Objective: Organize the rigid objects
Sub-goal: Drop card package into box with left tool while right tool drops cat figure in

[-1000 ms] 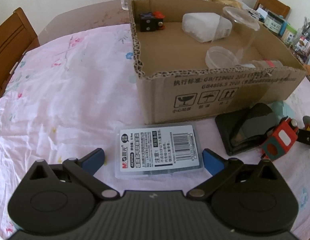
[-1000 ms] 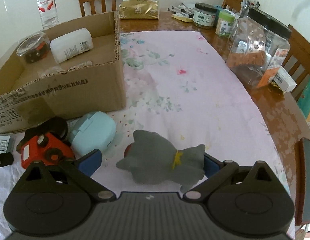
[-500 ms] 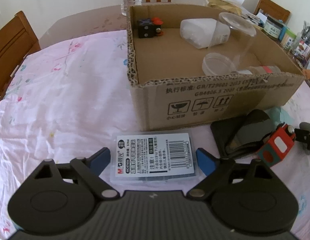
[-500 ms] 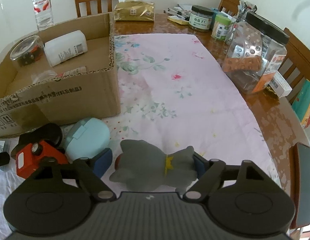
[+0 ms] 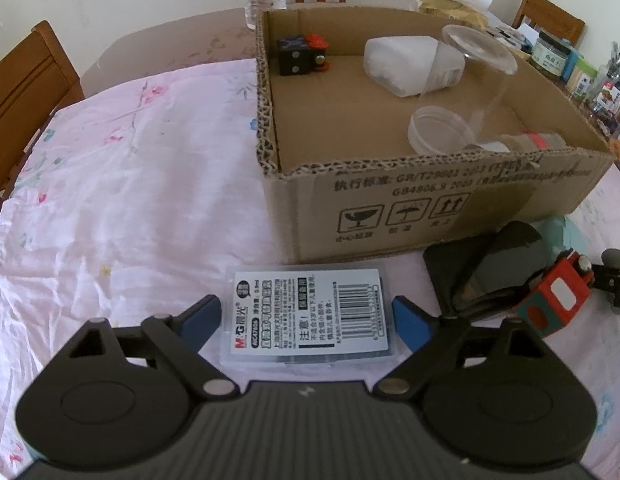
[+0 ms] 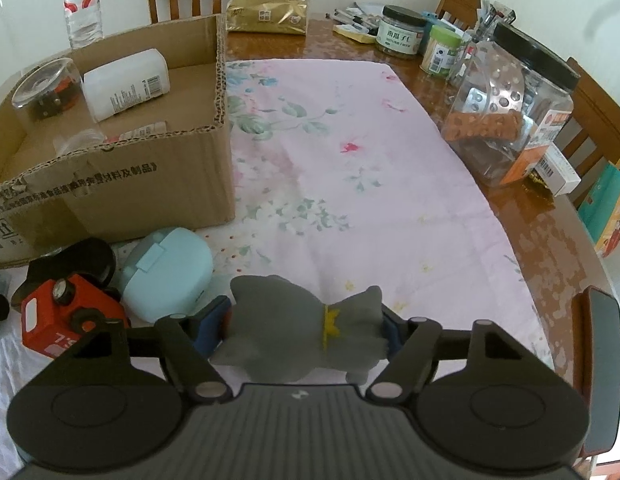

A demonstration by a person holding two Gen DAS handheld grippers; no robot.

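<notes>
Meanwhile, my right gripper (image 6: 304,326) pinches the grey figurine (image 6: 298,328), ready for the cardboard box (image 6: 122,184) ahead-left; my left gripper (image 5: 308,320) straddles the labelled plastic case (image 5: 310,314), fingers spread, not yet touching.

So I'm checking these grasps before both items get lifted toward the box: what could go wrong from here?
1. The left hand-held gripper straddles the flat labelled case with gaps at both pads; closing on its thin edges may let it slip or tip.
2. The right hand-held gripper pinches the gray toy figure end to end; it could twist out.
3. The cardboard box already holds an upright clear cup, which a dropped item could topple.
</notes>
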